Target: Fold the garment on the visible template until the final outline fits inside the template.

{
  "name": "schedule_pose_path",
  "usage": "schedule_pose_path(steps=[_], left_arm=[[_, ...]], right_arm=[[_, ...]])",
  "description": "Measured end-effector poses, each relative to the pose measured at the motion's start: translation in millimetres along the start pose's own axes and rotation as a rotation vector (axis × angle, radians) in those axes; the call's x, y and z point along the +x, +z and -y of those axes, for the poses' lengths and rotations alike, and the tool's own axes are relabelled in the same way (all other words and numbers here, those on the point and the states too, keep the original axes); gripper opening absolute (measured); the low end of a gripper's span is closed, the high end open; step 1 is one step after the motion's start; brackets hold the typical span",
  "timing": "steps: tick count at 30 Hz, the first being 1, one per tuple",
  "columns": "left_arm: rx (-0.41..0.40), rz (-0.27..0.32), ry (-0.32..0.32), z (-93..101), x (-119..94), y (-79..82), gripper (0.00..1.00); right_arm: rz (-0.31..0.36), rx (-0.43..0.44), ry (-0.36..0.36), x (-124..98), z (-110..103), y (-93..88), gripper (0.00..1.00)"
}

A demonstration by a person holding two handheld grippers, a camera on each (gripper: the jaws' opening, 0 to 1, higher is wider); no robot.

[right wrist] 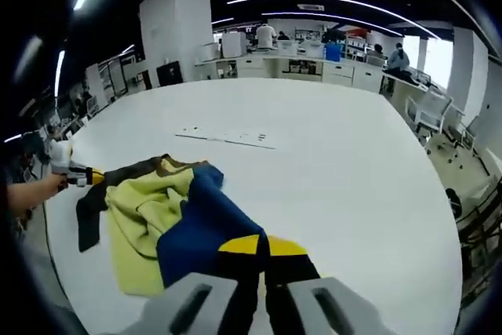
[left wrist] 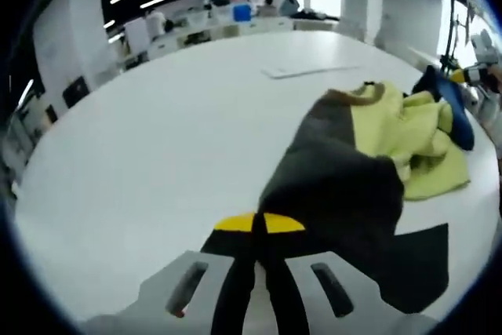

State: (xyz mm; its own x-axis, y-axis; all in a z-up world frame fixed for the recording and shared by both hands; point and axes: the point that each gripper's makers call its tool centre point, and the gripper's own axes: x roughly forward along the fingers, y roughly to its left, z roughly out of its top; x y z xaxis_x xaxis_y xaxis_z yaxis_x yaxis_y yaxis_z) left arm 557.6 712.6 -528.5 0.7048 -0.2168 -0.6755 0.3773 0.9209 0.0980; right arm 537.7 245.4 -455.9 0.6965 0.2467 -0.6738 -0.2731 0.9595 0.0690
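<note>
Left gripper pinching garment low over table, right gripper likewise clamped on it

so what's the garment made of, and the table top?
Garment: soft matte cloth, probably knit or fleece, in yellow-green, blue and dark panels; it slumps into loose folds with no shine. Table top: smooth hard white surface, likely laminate or painted board; it shows even colour, faint sheen and no grain.
</note>
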Motion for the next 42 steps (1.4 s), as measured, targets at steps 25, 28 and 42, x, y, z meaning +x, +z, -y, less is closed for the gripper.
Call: schedule_pose_path(steps=[25, 28, 42], left_arm=[[0.031, -0.021, 0.031, -11.6, 11, 11.0, 0.0], [-0.01, -0.015, 0.032, -11.0, 9, 10.6, 0.06], [0.011, 0.169, -0.107, 33.2, -20, 46.4, 0.45]], right_arm=[[-0.086, 0.017, -0.067, 12, 35, -38.4, 0.0], [-0.099, 0.036, -0.036, 13, 28, -42.2, 0.0], [-0.016, -0.024, 0.038, -16, -9, -27.0, 0.58]])
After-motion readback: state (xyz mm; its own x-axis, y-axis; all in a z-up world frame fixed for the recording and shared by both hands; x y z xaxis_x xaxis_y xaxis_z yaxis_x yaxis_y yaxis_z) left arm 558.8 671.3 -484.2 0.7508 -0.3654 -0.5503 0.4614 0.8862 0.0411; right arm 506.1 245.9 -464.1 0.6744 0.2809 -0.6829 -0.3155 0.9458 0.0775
